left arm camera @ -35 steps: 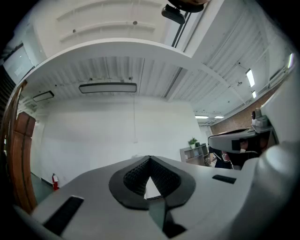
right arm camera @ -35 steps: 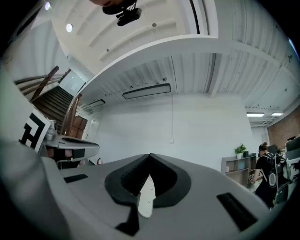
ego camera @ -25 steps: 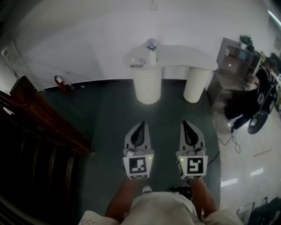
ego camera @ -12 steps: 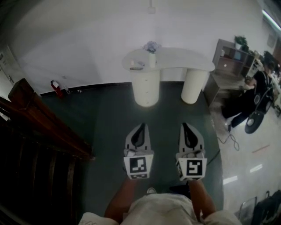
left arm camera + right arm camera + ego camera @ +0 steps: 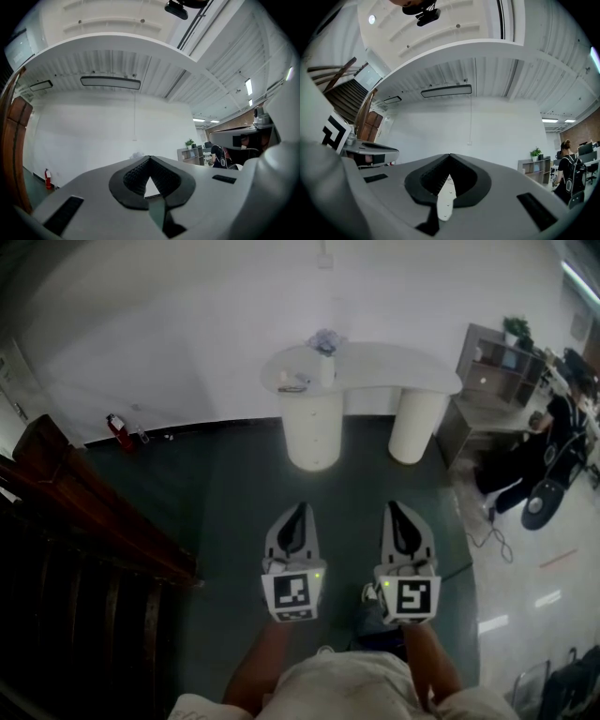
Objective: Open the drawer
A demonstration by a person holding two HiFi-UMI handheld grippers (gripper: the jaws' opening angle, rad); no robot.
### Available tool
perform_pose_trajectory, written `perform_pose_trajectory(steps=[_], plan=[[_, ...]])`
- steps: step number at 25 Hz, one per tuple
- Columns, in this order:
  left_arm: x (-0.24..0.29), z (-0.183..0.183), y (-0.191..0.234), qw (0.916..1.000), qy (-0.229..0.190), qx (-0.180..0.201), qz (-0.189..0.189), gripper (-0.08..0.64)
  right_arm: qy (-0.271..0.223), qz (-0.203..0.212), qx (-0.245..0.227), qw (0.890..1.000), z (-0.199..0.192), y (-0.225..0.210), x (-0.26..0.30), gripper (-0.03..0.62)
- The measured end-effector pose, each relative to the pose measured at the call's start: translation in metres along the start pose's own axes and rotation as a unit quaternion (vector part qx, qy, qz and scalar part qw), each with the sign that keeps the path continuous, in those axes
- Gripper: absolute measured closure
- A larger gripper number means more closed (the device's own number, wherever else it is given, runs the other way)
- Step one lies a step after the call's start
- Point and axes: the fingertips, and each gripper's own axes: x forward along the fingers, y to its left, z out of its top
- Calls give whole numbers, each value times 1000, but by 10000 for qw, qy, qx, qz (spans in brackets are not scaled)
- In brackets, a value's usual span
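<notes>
A white desk (image 5: 375, 367) stands against the far wall. Under its left end is a round white pedestal (image 5: 312, 427) with faint drawer lines; no handle can be made out from here. Both grippers are held side by side over the dark floor, well short of the desk and pointing toward it. My left gripper (image 5: 298, 506) is shut with nothing between its jaws, and the left gripper view shows its tips (image 5: 149, 157) meeting. My right gripper (image 5: 395, 505) is also shut and empty, tips together (image 5: 450, 155).
A vase of flowers (image 5: 325, 341) and small items (image 5: 292, 382) sit on the desk, which has a second round leg (image 5: 415, 423). A dark wooden stair railing (image 5: 84, 502) runs along the left. A red extinguisher (image 5: 118, 427), a shelf unit (image 5: 497, 371), a person (image 5: 553, 427) and a floor cable (image 5: 487, 535) are around.
The person's feet have shifted in a step below the grippers. Both grippers keep their places side by side and stay shut.
</notes>
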Motion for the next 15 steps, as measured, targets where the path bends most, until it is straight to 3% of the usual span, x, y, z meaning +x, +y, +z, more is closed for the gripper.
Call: perform_pose_trajectory(steps=[15], plan=[[138,-15,-23,9999,54,83,82,563,93,-3,90,9999,-40,-94,105,588]])
